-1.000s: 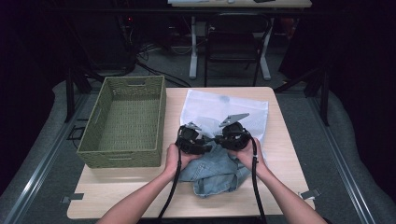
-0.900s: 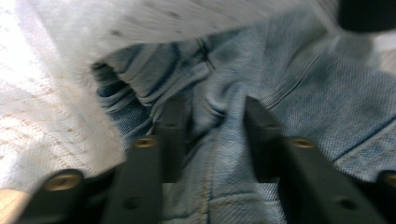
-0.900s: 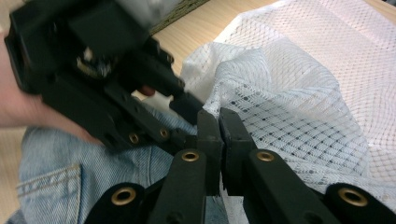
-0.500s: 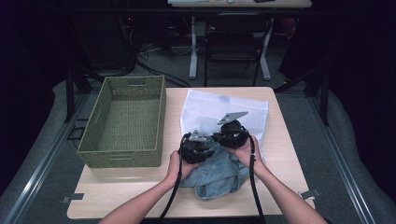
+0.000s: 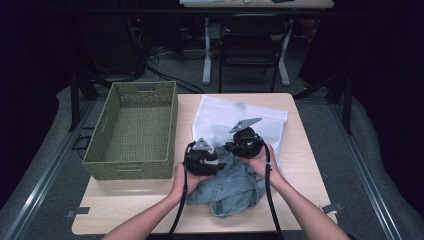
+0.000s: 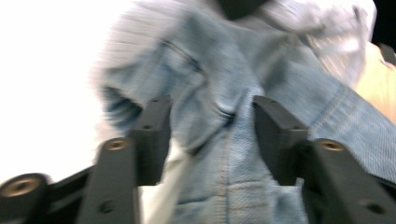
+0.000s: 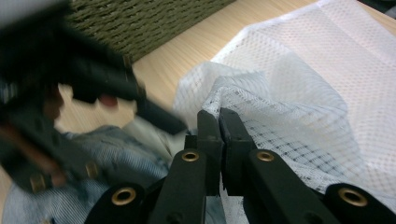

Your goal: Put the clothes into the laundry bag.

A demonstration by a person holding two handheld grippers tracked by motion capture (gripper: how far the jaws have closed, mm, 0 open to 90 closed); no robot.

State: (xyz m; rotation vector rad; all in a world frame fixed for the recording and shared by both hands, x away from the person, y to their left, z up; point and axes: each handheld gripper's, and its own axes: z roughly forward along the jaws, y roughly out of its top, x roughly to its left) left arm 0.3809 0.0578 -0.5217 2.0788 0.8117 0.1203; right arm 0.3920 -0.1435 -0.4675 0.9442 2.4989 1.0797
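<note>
On the wooden table (image 5: 300,165) your right tool (image 7: 219,121) pinches the mesh bag's (image 5: 260,120) near edge while your left tool (image 6: 210,135), spread, straddles the denim garment (image 5: 235,187) just before that opening

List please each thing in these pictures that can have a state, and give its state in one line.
left gripper: open, jaws either side of a denim fold.
right gripper: shut on the mesh bag edge, lifting it.
mesh bag: flat on the table, near edge raised.
denim garment: crumpled, at the bag's near edge.
woven basket: upright, nothing inside it.
</note>
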